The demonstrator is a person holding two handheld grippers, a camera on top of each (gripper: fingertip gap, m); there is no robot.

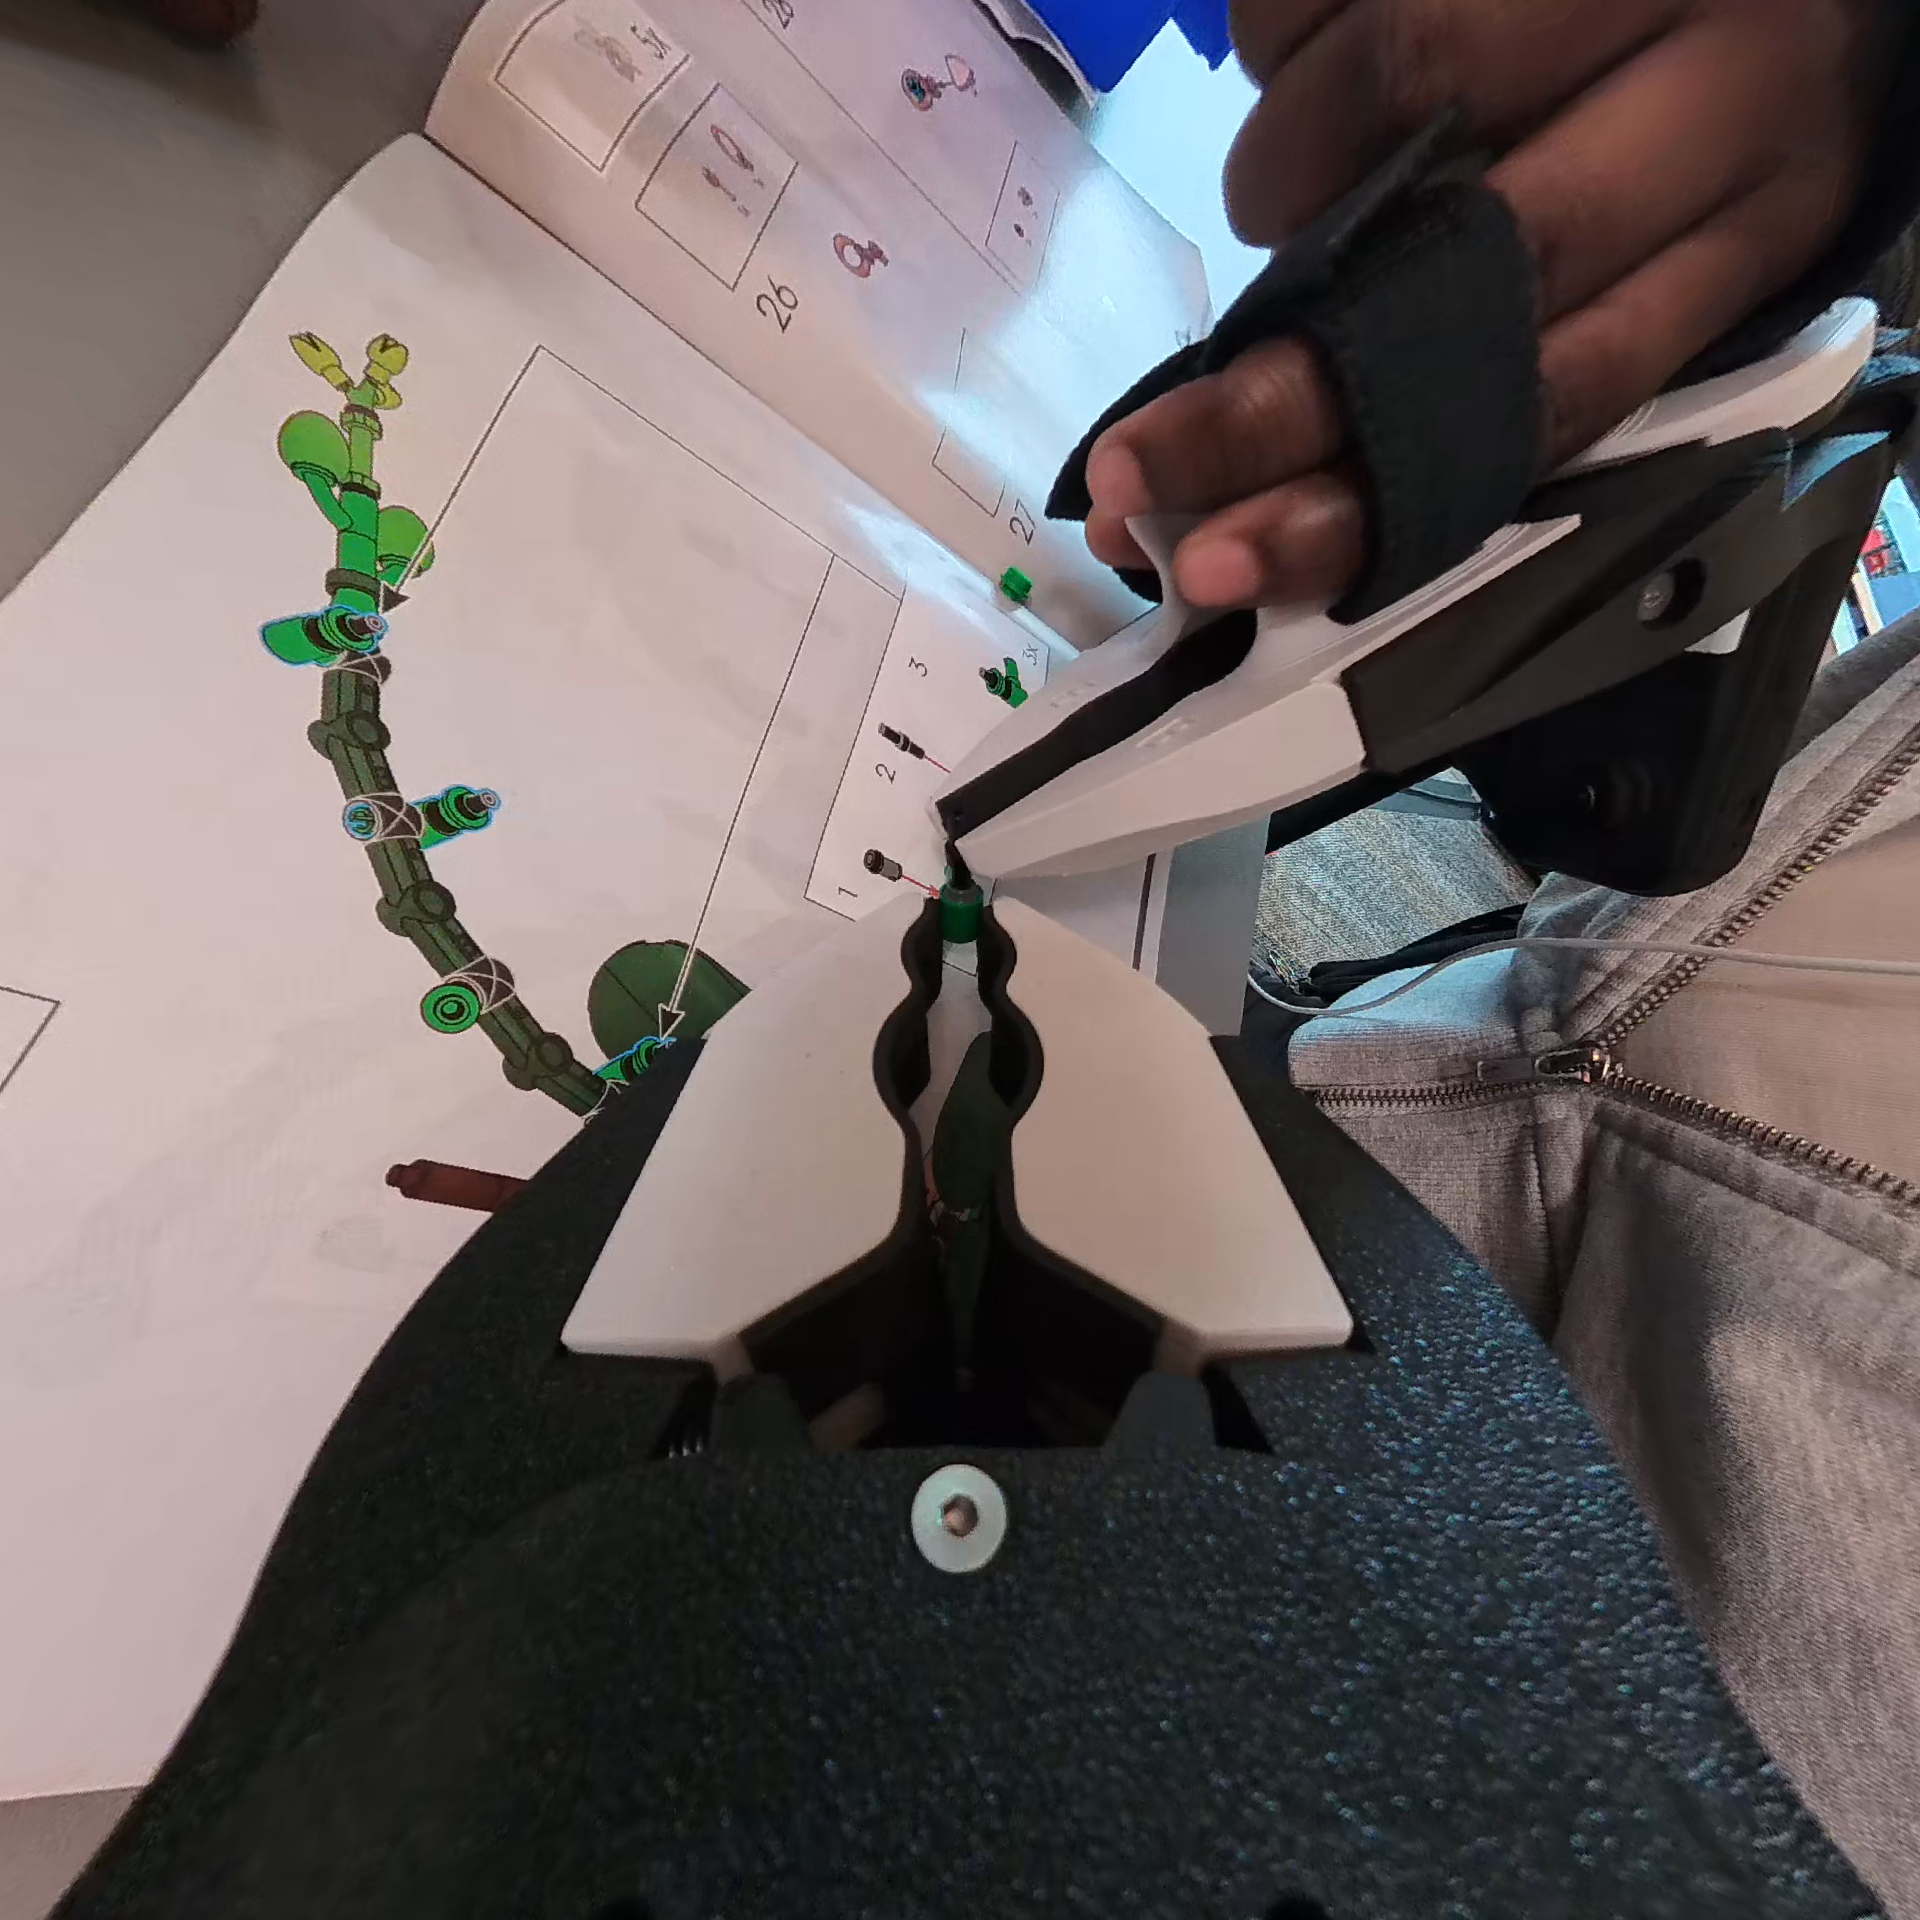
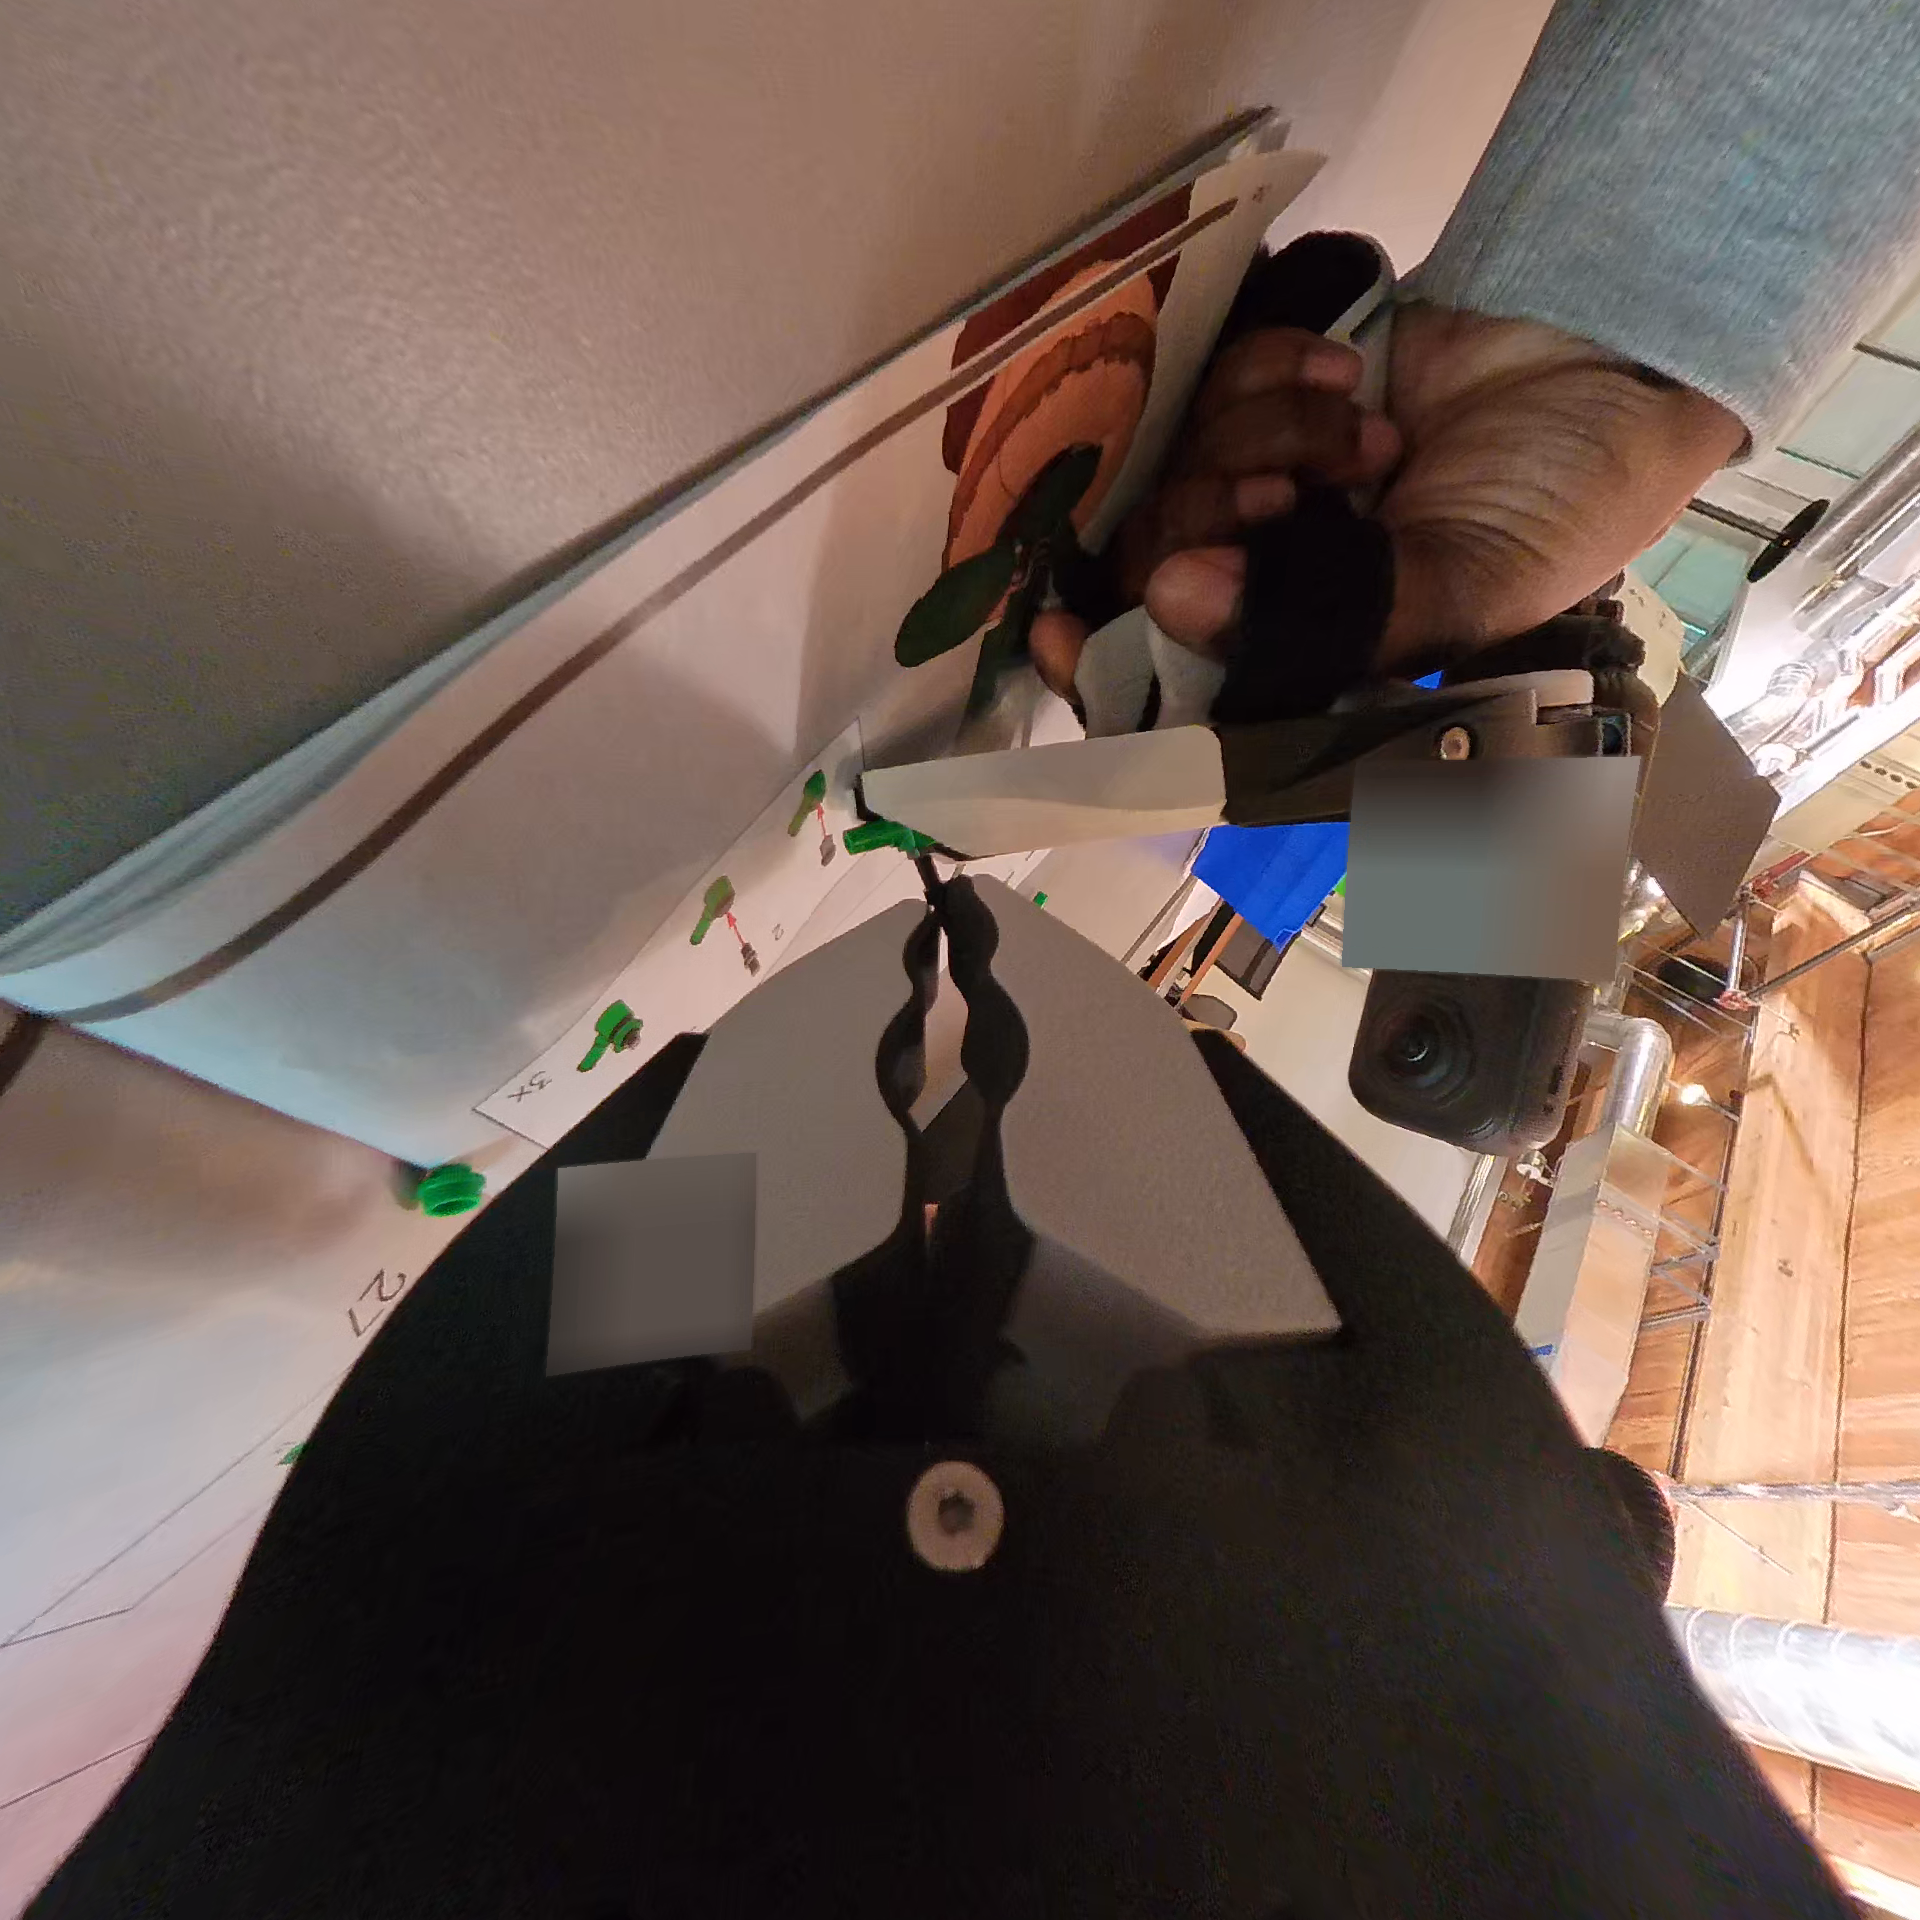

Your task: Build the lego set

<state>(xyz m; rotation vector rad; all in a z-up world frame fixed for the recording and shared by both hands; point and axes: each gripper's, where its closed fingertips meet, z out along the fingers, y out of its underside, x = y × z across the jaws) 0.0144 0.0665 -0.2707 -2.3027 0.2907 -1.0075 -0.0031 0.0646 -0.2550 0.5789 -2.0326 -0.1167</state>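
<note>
Left gripper (image 1: 958, 914) pinches green connector (image 1: 958, 912); right gripper (image 2: 940, 902) pinches black pin (image 2: 928, 878) at its socket. Risk: misaligned push pops either piece free

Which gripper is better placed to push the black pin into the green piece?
Probably the right gripper: it pinches the black pin, aimed at the green piece clamped by the left gripper.

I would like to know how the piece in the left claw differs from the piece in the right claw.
The left claw grips a bright green connector, while the right claw pinches a black pin. The green connector is the thicker piece and the black pin is much thinner. The connector sticks out beyond its claw's tips, and the pin's free end meets it. Both are small building parts held over the open instruction booklet.
</note>
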